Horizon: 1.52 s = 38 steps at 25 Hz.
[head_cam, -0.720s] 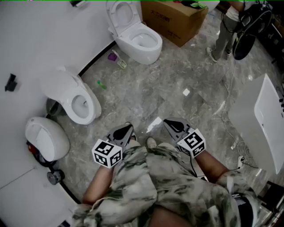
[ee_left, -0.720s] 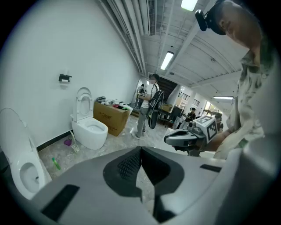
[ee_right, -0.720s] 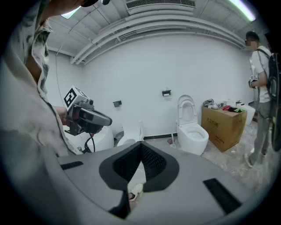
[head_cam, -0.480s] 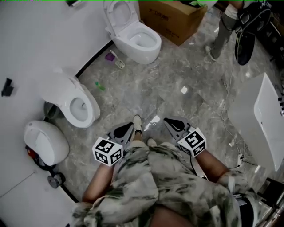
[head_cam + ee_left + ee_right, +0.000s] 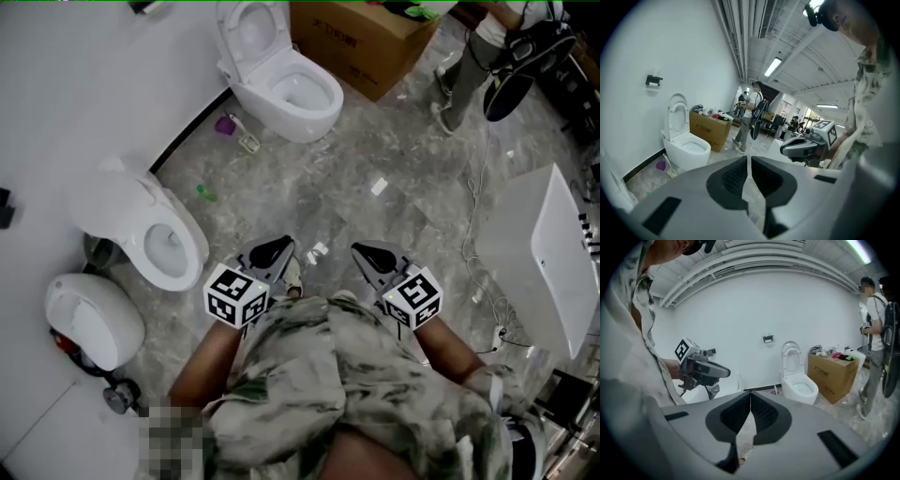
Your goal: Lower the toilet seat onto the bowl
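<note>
The toilet (image 5: 298, 94) stands by the white wall at the far end, its seat and lid (image 5: 249, 26) raised against the wall. In the left gripper view the toilet (image 5: 687, 149) and its upright seat (image 5: 677, 115) are far off to the left; in the right gripper view the toilet (image 5: 799, 388) and its seat (image 5: 791, 357) are ahead, right of centre. My left gripper (image 5: 279, 247) and right gripper (image 5: 363, 251) hover side by side above the floor, well short of it. Both are shut and empty; the left gripper (image 5: 749, 159) and right gripper (image 5: 750, 393) show their jaws meeting.
A second toilet (image 5: 159, 234) and a white fixture (image 5: 89, 314) line the left wall. A cardboard box (image 5: 361, 37) stands right of the target toilet. A person (image 5: 469, 66) stands at the far right. A white basin slab (image 5: 553, 272) and cables lie on the right.
The person has stepped forward, a foot showing between the grippers. Both grippers have moved forward toward the far toilet, staying shut and empty.
</note>
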### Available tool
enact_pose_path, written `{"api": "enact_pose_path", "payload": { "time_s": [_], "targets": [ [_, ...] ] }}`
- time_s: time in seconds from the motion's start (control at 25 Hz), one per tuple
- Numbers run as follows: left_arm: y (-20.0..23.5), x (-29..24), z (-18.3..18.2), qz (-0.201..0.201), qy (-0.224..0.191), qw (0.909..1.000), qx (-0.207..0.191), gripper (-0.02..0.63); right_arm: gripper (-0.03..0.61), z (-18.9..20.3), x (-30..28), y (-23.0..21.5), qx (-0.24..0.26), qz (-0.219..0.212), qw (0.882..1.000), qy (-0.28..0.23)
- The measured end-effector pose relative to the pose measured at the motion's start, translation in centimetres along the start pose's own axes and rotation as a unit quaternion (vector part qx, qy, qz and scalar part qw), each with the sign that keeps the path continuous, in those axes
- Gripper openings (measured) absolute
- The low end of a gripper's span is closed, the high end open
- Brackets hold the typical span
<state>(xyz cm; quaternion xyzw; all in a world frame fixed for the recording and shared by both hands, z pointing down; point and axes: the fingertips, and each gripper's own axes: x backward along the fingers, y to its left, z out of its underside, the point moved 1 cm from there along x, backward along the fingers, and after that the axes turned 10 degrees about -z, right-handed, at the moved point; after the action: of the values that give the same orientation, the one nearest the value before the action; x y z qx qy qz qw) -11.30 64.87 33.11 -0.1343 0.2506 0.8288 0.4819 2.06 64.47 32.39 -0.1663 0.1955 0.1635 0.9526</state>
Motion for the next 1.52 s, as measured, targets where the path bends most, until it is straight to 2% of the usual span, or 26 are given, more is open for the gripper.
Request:
{"api": "enact_pose_path", "payload": {
  "time_s": [0.2, 0.32, 0.44, 0.56, 0.68, 0.88, 1.12, 1.32, 1.52],
  "targets": [
    [6.2, -2.3, -2.4, -0.001, -0.006, 0.9999, -0.008, 0.036, 0.032, -2.4, -4.1, -2.4, -0.009, 0.013, 1.0, 0.005],
    [9.7, -4.2, -3.5, -0.01, -0.008, 0.9999, -0.01, 0.128, 0.074, -3.4, -6.1, -4.2, -0.008, 0.023, 1.0, 0.003],
    [11.7, -6.0, -4.6, -0.021, -0.008, 0.9997, -0.009, 0.141, 0.074, -4.1, -6.6, -6.1, -0.015, 0.034, 0.999, 0.0],
    [12.5, -8.9, -6.2, -0.022, -0.006, 0.9997, -0.01, 0.162, 0.077, -4.4, -6.2, -9.2, -0.025, 0.04, 0.999, 0.0],
    [13.1, -13.1, -8.5, -0.029, -0.008, 0.9995, -0.01, 0.164, 0.077, -5.0, -5.9, -14.3, -0.033, 0.04, 0.999, -0.006],
    [14.1, -20.8, -14.0, -0.057, -0.009, 0.9983, 0.0, 0.164, 0.077, -7.6, -6.3, -23.9, -0.025, 0.008, 1.0, -0.004],
    [14.2, -30.2, -21.4, -0.084, -0.007, 0.9964, -0.006, 0.164, 0.077, -11.6, -5.2, -35.6, -0.011, -0.017, 1.0, -0.007],
    [13.9, -35.5, -23.8, -0.109, -0.006, 0.994, -0.007, 0.164, 0.077, -10.9, -4.0, -41.3, -0.008, -0.034, 0.999, -0.001],
    [14.8, -38.4, -26.2, -0.131, -0.005, 0.9912, -0.013, 0.164, 0.072, -10.8, -4.1, -44.9, -0.012, -0.044, 0.999, -0.001]
  ]
}}
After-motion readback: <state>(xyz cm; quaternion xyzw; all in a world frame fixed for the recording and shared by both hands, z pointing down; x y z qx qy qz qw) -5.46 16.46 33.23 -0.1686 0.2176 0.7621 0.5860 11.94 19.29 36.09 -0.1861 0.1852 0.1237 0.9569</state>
